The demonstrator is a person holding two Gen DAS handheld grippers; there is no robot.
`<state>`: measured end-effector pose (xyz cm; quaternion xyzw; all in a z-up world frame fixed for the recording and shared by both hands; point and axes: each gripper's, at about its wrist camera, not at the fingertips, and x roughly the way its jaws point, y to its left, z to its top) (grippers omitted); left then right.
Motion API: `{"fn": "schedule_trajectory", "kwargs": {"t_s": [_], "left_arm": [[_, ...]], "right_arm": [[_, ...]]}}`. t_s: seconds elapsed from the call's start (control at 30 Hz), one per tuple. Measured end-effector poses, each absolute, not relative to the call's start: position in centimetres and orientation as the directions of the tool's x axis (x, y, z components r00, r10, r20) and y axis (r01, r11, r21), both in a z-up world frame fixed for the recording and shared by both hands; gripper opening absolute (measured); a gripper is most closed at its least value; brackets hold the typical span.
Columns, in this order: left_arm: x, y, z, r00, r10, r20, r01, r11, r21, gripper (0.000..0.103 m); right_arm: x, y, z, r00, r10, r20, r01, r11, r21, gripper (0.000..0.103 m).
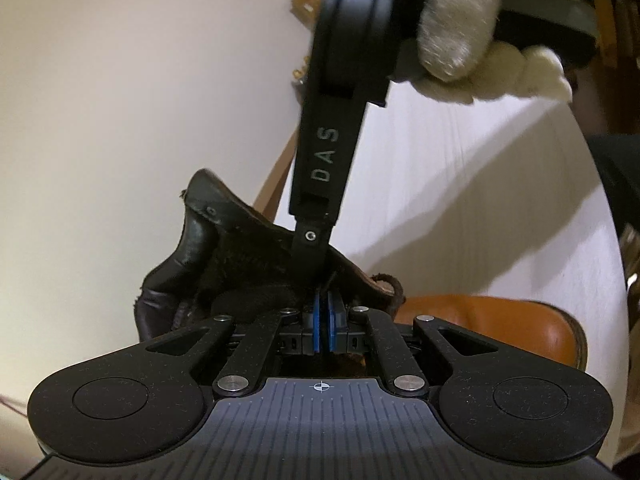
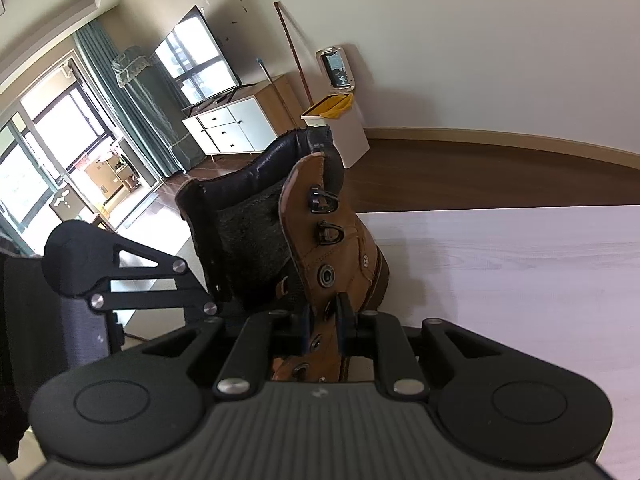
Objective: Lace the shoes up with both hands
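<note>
Brown boot flap [image 2: 324, 280] between right fingers [image 2: 343, 320]

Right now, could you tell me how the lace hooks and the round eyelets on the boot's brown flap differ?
The lace hooks are open loops standing off the brown flap; the round eyelets are flat rings set into it. The hooks sit near its top, the eyelets lower, towards the right gripper clamped on it. Both are dark metal and unlaced.

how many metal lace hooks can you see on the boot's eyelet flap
2. The upper hook sits near the flap's top; the lower hook is just beneath it. Round eyelets follow below; the other flap is hidden.
</note>
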<state>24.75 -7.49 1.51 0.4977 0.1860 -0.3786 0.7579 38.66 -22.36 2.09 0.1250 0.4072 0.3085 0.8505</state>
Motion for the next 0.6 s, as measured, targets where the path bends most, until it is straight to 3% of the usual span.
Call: {"fn": "schedule_trajectory", "kwargs": {"t_s": [0.17,0.6], "left_arm": [[23.96,-8.12,1.11,0.676,-0.35,-0.648,0.726,0.17,0.666,0.005],[23.82,-7.26,1.64,0.641,-0.337,-0.689,0.752,0.096,0.652,0.005]], "right_arm": [[38.5,-22.57,2.14,0.473,0.633,-0.613,-0.428,0.773,0.468,0.015],[38.42,-23.02,2.11,0.466,0.649,-0.602,-0.438,0.76,0.48,0.016]]}}
